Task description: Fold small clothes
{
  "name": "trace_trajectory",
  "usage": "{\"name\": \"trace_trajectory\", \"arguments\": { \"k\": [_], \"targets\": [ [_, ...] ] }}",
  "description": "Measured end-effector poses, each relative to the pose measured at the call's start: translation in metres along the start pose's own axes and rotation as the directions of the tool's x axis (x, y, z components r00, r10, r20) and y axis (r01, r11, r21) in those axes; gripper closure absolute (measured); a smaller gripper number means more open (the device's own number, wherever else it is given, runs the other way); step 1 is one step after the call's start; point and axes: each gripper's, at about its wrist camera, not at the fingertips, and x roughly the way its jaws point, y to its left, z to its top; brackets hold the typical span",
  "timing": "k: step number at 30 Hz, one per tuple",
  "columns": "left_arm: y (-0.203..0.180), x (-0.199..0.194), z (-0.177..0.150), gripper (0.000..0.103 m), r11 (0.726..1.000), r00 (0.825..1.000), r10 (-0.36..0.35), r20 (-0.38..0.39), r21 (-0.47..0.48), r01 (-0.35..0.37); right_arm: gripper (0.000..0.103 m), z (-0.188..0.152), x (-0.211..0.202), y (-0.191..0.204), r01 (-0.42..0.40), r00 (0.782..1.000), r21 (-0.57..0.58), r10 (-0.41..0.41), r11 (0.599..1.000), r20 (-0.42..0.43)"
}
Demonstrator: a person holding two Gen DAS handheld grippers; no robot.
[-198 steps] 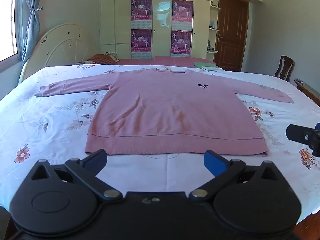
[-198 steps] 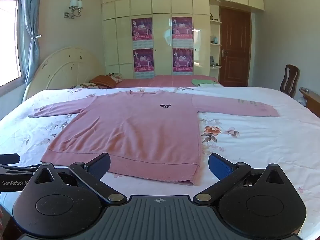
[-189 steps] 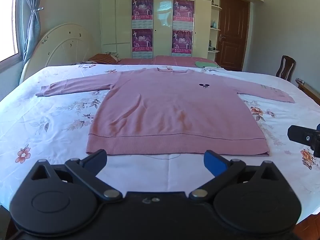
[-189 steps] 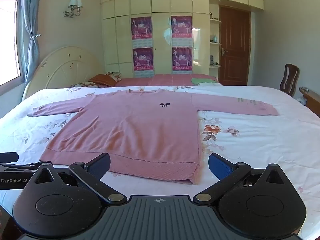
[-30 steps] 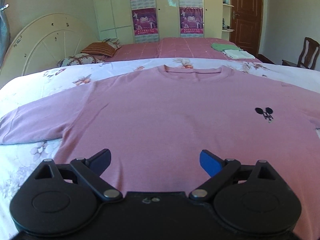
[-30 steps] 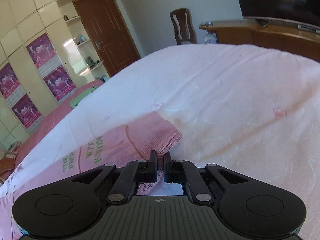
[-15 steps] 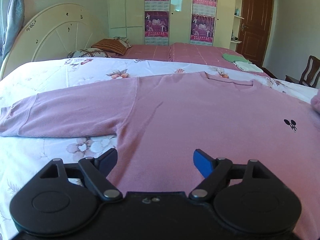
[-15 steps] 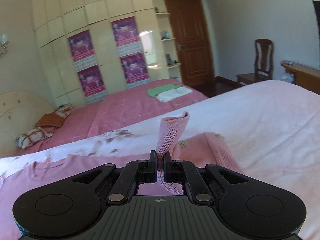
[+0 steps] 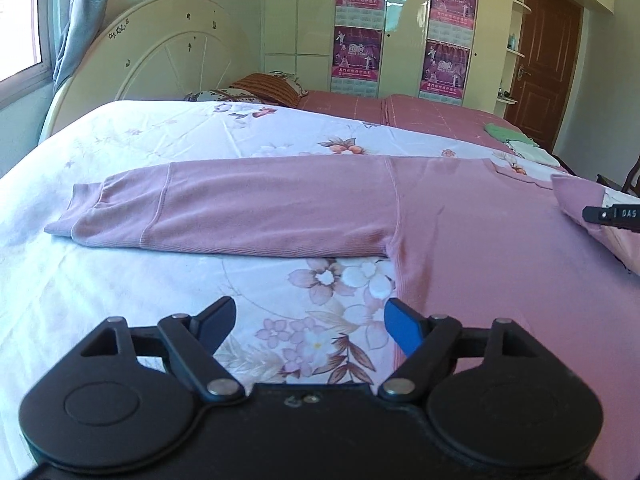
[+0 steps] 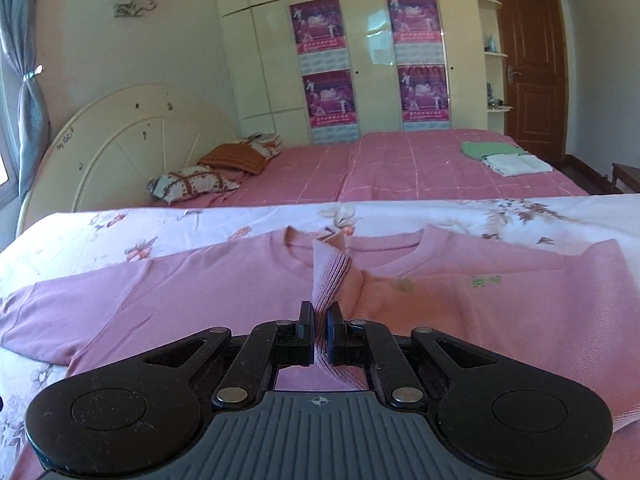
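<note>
On the bed: your pink sweater (image 9: 460, 240) lies flat.
Right gripper (image 10: 319, 330): clamps the sleeve cuff (image 10: 330, 276).
Left gripper (image 9: 310, 320): jaws closing, nothing between them.

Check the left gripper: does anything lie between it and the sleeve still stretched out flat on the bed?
Nothing visible does. Between the left gripper, whose jaws are closing on nothing, and the flat sleeve lies only bare floral bedsheet. The right gripper, clamped on the other sleeve's cuff, is off to the side.
</note>
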Motion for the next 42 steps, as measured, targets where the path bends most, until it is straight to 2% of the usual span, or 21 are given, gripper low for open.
{"name": "trace_trajectory", "arguments": {
  "k": [3, 6, 8, 9, 10, 12, 14, 15, 16, 18, 20, 24, 26, 28, 29, 32, 34, 36, 37, 40, 42],
  "targets": [
    [0.004, 0.003, 0.000, 0.029, 1.000, 1.000, -0.022, -0.005, -0.012, 0.022, 0.098, -0.009, 0.027, 0.021, -0.023, 0.998, -0.036, 0.021, 0.999, -0.052],
    [0.000, 0.006, 0.004, 0.030, 0.998, 0.998, -0.063, -0.004, -0.012, 0.063, 0.098, -0.028, 0.045, 0.040, -0.019, 0.994, -0.112, 0.008, 0.994, -0.106],
    [-0.008, 0.011, 0.010, 0.030, 0.994, 0.994, -0.108, 0.001, -0.015, 0.108, 0.098, -0.038, 0.053, 0.044, -0.021, 0.995, -0.145, 0.006, 0.989, -0.103],
    [-0.013, 0.014, 0.014, 0.028, 0.990, 0.990, -0.139, 0.007, -0.020, 0.139, 0.091, -0.040, 0.052, 0.047, -0.017, 0.995, -0.176, 0.000, 0.984, -0.097],
    [-0.020, 0.017, 0.019, 0.028, 0.985, 0.985, -0.172, 0.011, -0.028, 0.173, 0.075, -0.041, 0.049, 0.048, -0.015, 0.996, -0.190, -0.001, 0.982, -0.084],
    [-0.039, 0.028, 0.030, 0.030, 0.967, 0.968, -0.249, 0.013, -0.044, 0.250, 0.065, -0.043, 0.035, 0.040, 0.002, 0.999, -0.178, -0.008, 0.984, -0.033],
    [-0.064, 0.045, 0.043, 0.035, 0.937, 0.939, -0.345, 0.010, -0.054, 0.345, 0.066, -0.044, 0.020, 0.021, 0.025, 0.999, -0.119, -0.027, 0.993, -0.018],
    [-0.078, 0.055, 0.048, 0.043, 0.921, 0.922, -0.386, 0.003, -0.056, 0.386, 0.066, -0.045, 0.014, 0.010, 0.034, 0.999, -0.084, -0.035, 0.996, -0.008],
    [-0.095, 0.068, 0.053, 0.046, 0.907, 0.908, -0.419, -0.016, -0.053, 0.418, 0.066, -0.046, 0.000, -0.002, 0.052, 0.999, -0.040, -0.052, 0.998, 0.001],
    [-0.124, 0.095, 0.060, 0.048, 0.881, 0.879, -0.473, -0.060, -0.048, 0.471, 0.066, -0.047, -0.013, -0.025, 0.085, 0.996, 0.026, -0.085, 0.996, 0.007],
    [-0.150, 0.123, 0.067, 0.051, 0.864, 0.857, -0.503, -0.113, -0.054, 0.500, 0.066, -0.048, -0.032, -0.050, 0.110, 0.994, 0.085, -0.111, 0.990, 0.007],
    [-0.190, 0.160, 0.073, 0.056, 0.852, 0.831, -0.521, -0.196, -0.062, 0.520, 0.066, -0.052, -0.063, -0.092, 0.158, 0.987, 0.169, -0.162, 0.973, 0.009],
    [-0.205, 0.170, 0.074, 0.060, 0.851, 0.830, -0.523, -0.194, -0.061, 0.522, 0.066, -0.055, -0.075, -0.113, 0.180, 0.982, 0.223, -0.187, 0.958, 0.012],
    [-0.217, 0.175, 0.075, 0.090, 0.849, 0.830, -0.525, -0.187, -0.054, 0.525, 0.066, -0.057, -0.085, -0.133, 0.199, 0.977, 0.283, -0.211, 0.938, 0.011],
    [-0.222, 0.177, 0.075, 0.096, 0.853, 0.835, -0.519, -0.182, -0.053, 0.518, 0.066, -0.058, -0.090, -0.142, 0.206, 0.975, 0.310, -0.221, 0.928, 0.011],
    [-0.225, 0.168, 0.077, 0.096, 0.858, 0.852, -0.513, -0.107, -0.035, 0.513, 0.066, -0.061, -0.101, -0.164, 0.216, 0.972, 0.373, -0.236, 0.902, 0.010],
    [-0.218, 0.149, 0.083, 0.096, 0.850, 0.850, -0.527, -0.027, -0.012, 0.526, 0.066, -0.061, -0.104, -0.174, 0.219, 0.971, 0.401, -0.241, 0.890, 0.003],
    [-0.213, 0.136, 0.088, 0.096, 0.852, 0.852, -0.524, 0.017, 0.012, 0.524, 0.066, -0.063, -0.108, -0.180, 0.213, 0.972, 0.418, -0.236, 0.883, 0.004],
    [-0.210, 0.132, 0.089, 0.096, 0.852, 0.852, -0.523, 0.032, 0.021, 0.523, 0.066, -0.063, -0.109, -0.182, 0.207, 0.973, 0.424, -0.231, 0.882, 0.005],
    [-0.194, 0.125, 0.089, 0.096, 0.874, 0.871, -0.485, 0.075, 0.037, 0.484, 0.066, -0.067, -0.111, -0.184, 0.176, 0.979, 0.441, -0.202, 0.880, 0.010],
    [-0.184, 0.133, 0.087, 0.096, 0.885, 0.882, -0.466, 0.063, 0.012, 0.466, 0.065, -0.071, -0.112, -0.183, 0.155, 0.984, 0.449, -0.180, 0.880, 0.014]
  ]
}}
